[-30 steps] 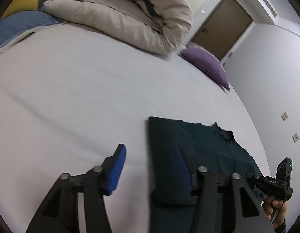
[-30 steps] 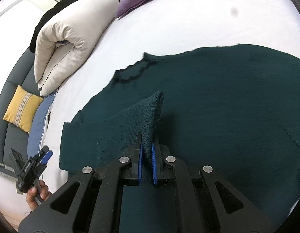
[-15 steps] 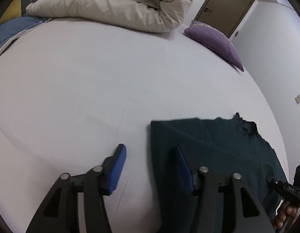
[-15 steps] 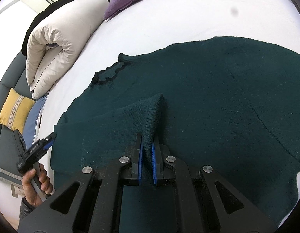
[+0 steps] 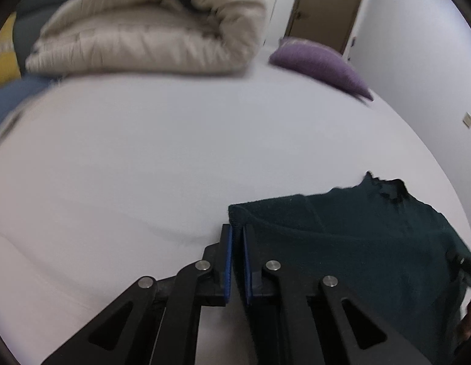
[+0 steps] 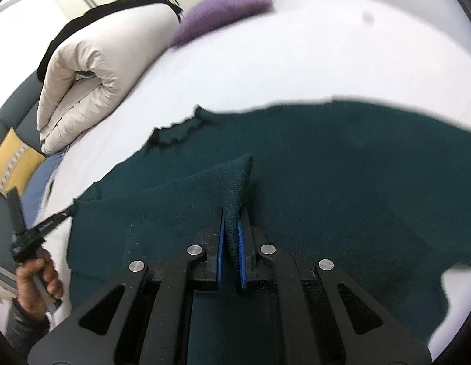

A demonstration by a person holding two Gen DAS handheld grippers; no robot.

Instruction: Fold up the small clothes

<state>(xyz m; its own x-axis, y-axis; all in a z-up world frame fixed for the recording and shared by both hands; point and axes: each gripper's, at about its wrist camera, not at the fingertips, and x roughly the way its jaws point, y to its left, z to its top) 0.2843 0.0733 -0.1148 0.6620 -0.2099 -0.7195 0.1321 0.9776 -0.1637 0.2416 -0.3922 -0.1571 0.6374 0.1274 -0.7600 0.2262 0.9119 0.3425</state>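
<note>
A dark green knitted sweater lies spread on the white bed, its neckline toward the far left. My right gripper is shut on a raised fold of the sweater. In the left wrist view the sweater lies at the lower right. My left gripper is shut on the sweater's corner edge, lifting it slightly. The left gripper also shows in the right wrist view at the sweater's left edge, held by a hand.
A rolled beige duvet and a purple pillow lie at the far side of the bed. A yellow cushion and a blue cloth lie to the left. A brown door stands beyond.
My left gripper has closed from wide open onto the sweater's corner. The right gripper stays shut on its fold, and the sweater has shifted a little.
</note>
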